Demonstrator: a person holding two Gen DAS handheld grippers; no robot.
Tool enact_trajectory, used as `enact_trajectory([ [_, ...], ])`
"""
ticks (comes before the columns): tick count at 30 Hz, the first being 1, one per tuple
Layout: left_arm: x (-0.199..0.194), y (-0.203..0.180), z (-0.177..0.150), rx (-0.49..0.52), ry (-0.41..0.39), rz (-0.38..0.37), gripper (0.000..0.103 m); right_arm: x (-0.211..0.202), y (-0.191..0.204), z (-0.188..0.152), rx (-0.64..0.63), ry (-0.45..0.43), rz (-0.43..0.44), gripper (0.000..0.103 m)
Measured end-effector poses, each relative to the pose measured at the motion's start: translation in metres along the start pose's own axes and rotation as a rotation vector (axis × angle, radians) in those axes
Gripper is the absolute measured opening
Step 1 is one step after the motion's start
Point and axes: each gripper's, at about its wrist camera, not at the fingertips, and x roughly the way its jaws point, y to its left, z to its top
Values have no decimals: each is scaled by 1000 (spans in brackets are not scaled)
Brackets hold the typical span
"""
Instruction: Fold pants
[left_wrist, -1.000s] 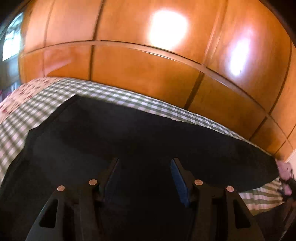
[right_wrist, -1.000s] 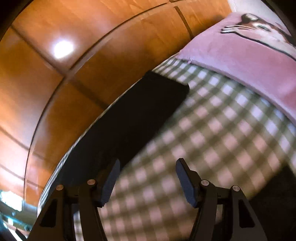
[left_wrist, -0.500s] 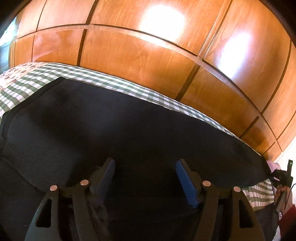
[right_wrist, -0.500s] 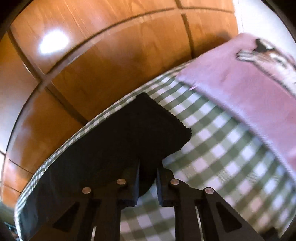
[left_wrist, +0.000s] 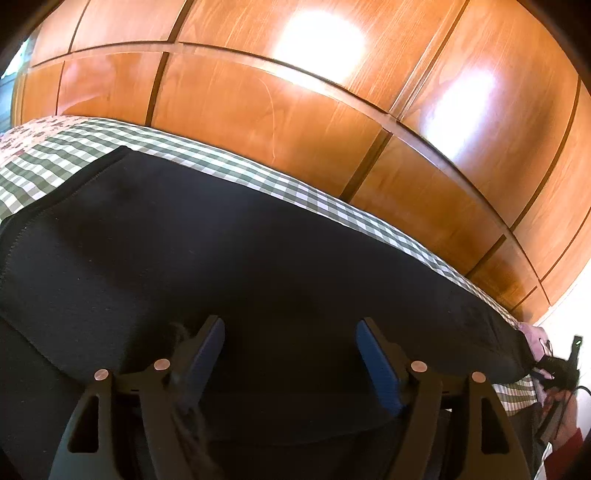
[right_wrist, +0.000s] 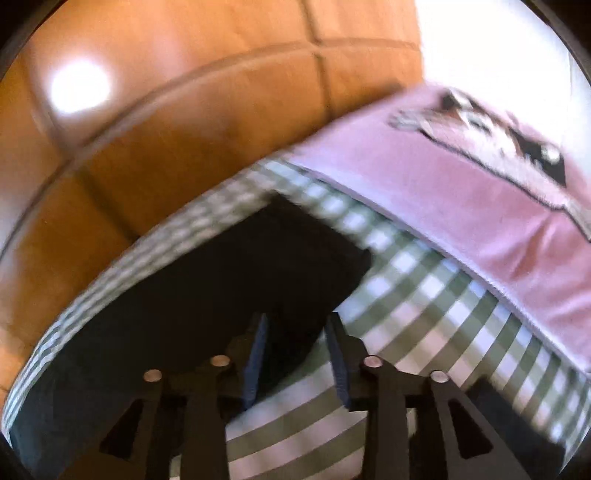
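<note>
Black pants (left_wrist: 258, 258) lie spread lengthwise on a green-and-white checked bedsheet (left_wrist: 55, 162). My left gripper (left_wrist: 291, 325) hovers over the wide waist end. Its jaws are opening and far apart, with flat cloth below them and nothing pinched. In the blurred right wrist view, my right gripper (right_wrist: 297, 317) is at the near corner of the pant leg end (right_wrist: 221, 288). Its jaws are opening with a clear gap. The dark hem shows between the fingertips, but the pads do not press on it.
A wooden wardrobe (left_wrist: 258, 110) runs close along the far side of the bed. A pink blanket (right_wrist: 461, 192) with a cat picture lies right of the leg end. A hand with a red cuff (left_wrist: 569, 439) shows at the left wrist view's right edge.
The right gripper shut on the leg-end corner half a second ago and has since parted its jaws and lifted a little. The left jaws have spread wider over the waist end.
</note>
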Motion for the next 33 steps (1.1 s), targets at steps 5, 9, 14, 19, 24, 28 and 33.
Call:
enact_trajectory([
  [5, 3, -4, 0, 20, 13, 9, 81, -34, 111, -47, -337, -31, 189, 46],
  [9, 3, -2, 0, 10, 16, -1, 81, -42, 185, -93, -554, -18, 279, 45],
  [14, 3, -1, 8, 6, 57, -8, 81, -22, 218, -119, -684, 16, 204, 45],
  [19, 0, -4, 40, 127, 47, 44, 80, -24, 202, -124, -670, 0, 197, 52],
  [24, -1, 27, 94, 183, -69, 218, 80, -18, 198, -120, -639, 2, 206, 57],
  [28, 13, 73, 129, 63, -35, 296, 80, -11, 198, -118, -631, 4, 208, 59],
  [33, 36, 115, 144, -32, -8, 372, 80, -11, 199, -118, -636, -3, 201, 59],
])
